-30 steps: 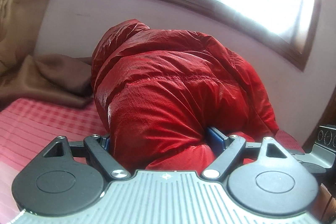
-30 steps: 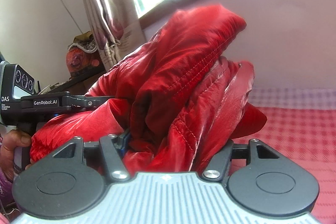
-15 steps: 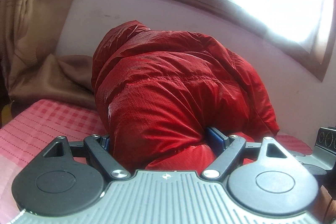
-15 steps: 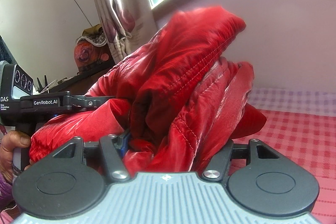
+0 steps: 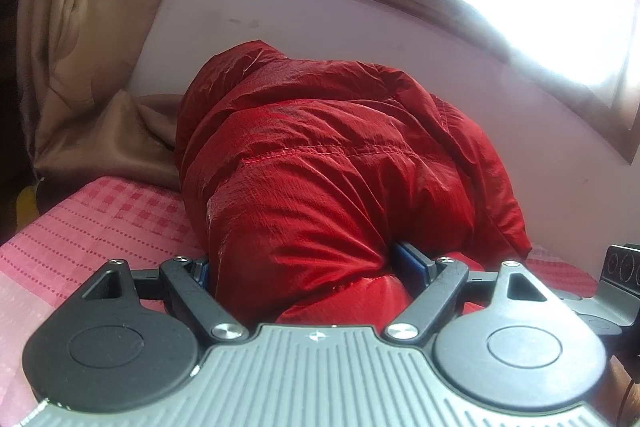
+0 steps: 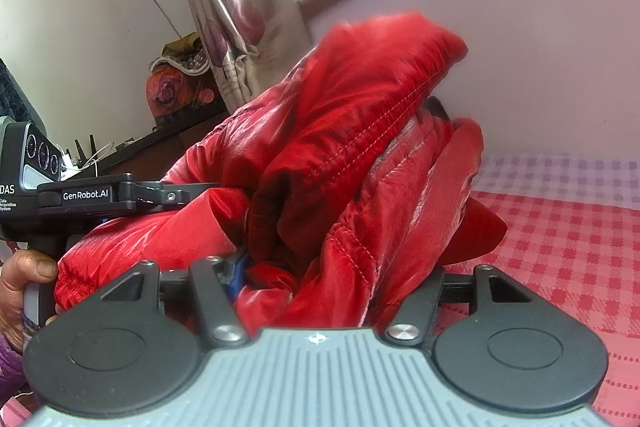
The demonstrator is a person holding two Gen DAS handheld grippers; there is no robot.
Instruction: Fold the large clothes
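Jacket [image 5: 320, 163]: red quilted puffer, bunched and lifted off pink checked bedspread [image 5: 80, 227], bulk near lilac wall below window.
Left gripper [image 5: 308, 267]: clamped on a thick roll of jacket, blue pads [image 5: 412, 263] pressing both flanks.
Right gripper [image 6: 336, 275]: pinching another wad, stitched hem draped over it (right pad buried in cloth).
Risk: slippery shell sliding out of either pinch; loose lobe flopping wrong way if hands part unevenly, spoiling fold.
Risk two: trailing edge snagging brown curtain [image 5: 100, 75] at bed's corner.
Hidden: sleeves, collar, zip, fingertips; how much cloth hangs under grippers, can't tell.
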